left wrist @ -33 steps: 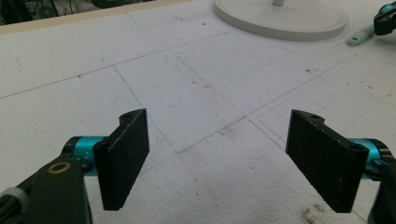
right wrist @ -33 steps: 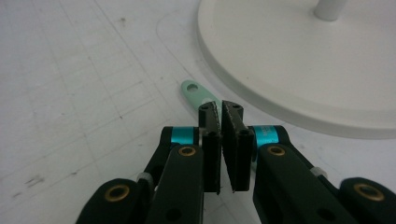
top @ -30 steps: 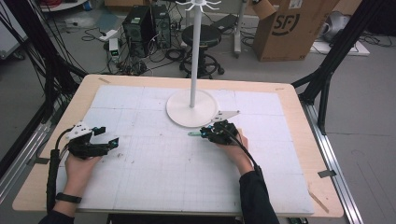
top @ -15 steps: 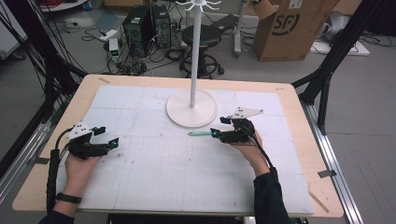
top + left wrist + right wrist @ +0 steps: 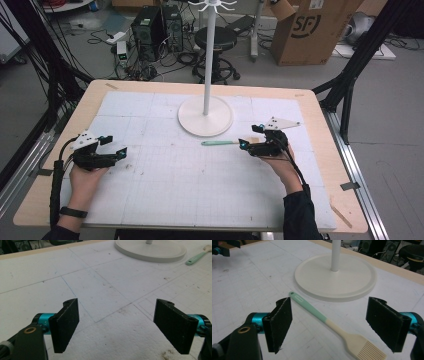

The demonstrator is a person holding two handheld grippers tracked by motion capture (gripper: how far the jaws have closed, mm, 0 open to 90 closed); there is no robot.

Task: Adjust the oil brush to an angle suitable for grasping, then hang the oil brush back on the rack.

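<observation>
Resting on the desk (image 5: 150, 200), my left gripper (image 5: 116, 325) and right gripper (image 5: 329, 325) stood released; brush (image 5: 329, 323) lay between right fingers (image 5: 280, 323).

A pastry brush (image 5: 329, 322), mint handle and cream bristled head, lies flat on the counter (image 5: 165, 190); just beside the stand's round base (image 5: 205, 116), toward the right edge.

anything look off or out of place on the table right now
Nothing looks damaged or spilled. A brush with a green handle lies flat on the white mat beside the round base of the stand, between the open jaws of the right gripper. The mat has a few dark specks and smudges. The left gripper is open over bare mat.
</observation>
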